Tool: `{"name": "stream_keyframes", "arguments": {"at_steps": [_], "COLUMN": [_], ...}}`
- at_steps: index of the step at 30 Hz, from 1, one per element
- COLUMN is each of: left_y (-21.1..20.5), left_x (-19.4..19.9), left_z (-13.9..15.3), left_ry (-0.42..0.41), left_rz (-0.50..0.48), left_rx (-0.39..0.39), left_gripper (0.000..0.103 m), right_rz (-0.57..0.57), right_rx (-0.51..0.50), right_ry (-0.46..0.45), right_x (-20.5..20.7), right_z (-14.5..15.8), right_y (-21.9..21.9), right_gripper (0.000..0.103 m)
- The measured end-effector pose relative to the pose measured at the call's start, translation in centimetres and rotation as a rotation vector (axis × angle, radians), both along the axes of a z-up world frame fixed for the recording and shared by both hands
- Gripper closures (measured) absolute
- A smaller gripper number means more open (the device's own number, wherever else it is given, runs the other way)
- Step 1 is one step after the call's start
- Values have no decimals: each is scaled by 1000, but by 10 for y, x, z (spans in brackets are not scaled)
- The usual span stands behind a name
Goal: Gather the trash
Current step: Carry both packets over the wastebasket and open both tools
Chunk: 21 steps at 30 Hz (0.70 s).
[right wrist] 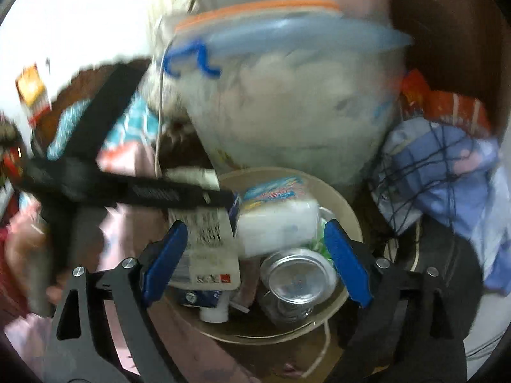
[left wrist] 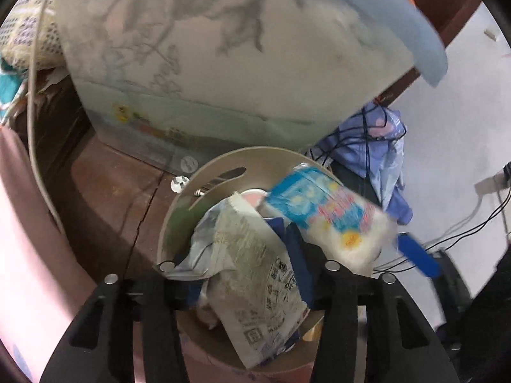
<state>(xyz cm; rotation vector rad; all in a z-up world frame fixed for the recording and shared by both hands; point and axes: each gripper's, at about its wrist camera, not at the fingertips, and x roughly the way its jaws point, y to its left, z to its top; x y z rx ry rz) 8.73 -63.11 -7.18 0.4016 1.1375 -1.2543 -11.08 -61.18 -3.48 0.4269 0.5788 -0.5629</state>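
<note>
A beige round bin [left wrist: 179, 210] holds trash; it also shows in the right wrist view [right wrist: 348, 210]. My left gripper [left wrist: 247, 274] is over the bin, shut on a crumpled white printed wrapper [left wrist: 252, 268], which also shows in the right wrist view [right wrist: 207, 239]. A blue-and-white tissue pack [left wrist: 332, 220] lies tilted on top of the trash, and shows from the right wrist [right wrist: 274, 223]. My right gripper [right wrist: 255, 242] is open and empty just above the bin, over a silver can [right wrist: 297, 277]. One blue right finger [left wrist: 418, 255] shows beside the pack.
A big clear bag of bedding [left wrist: 223, 63] with a blue hoop stands behind the bin. A blue garment with dark cords [right wrist: 440, 166] lies to the right. Pink fabric [left wrist: 25, 239] lies on the left, brown wooden furniture [left wrist: 108, 191] beside the bin, white floor [left wrist: 463, 102] to the right.
</note>
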Motion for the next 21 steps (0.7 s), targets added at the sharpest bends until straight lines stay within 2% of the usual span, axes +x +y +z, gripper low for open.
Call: {"name": "stream_keyframes", "arguments": {"at_steps": [3,5,6,7,11,17,21], "left_y": [-2,3,7,13,30,94,141], "left_x": [-7,-7,-6,-5,-3,2,-7], "left_z": [-6,2,8,18,52,96,103], "left_ry": [-22,-27,-36,-56,-92,-92,-167], "left_rz": [-17,-4,6,21,45,109,128], "left_rx": [25,1,-14,-41,-107,-222,-220], "left_gripper": [50,43,33,28,26,18,15], "right_rz": [-36,-56,-61,-66,-73,-78,-123], "right_rx": [53,74,82,94,133,207,242], "right_ry": [-81,-119,-129,-144,-193,-272,-286], "right_x": [-19,-29,-31,-34,-39,-47,-50], "right_z": [8,11,12,13,15,14,9], "right_y": [1,6,7,11,27,64,88], "right_gripper": [16,16,16,16,16,16,16]}}
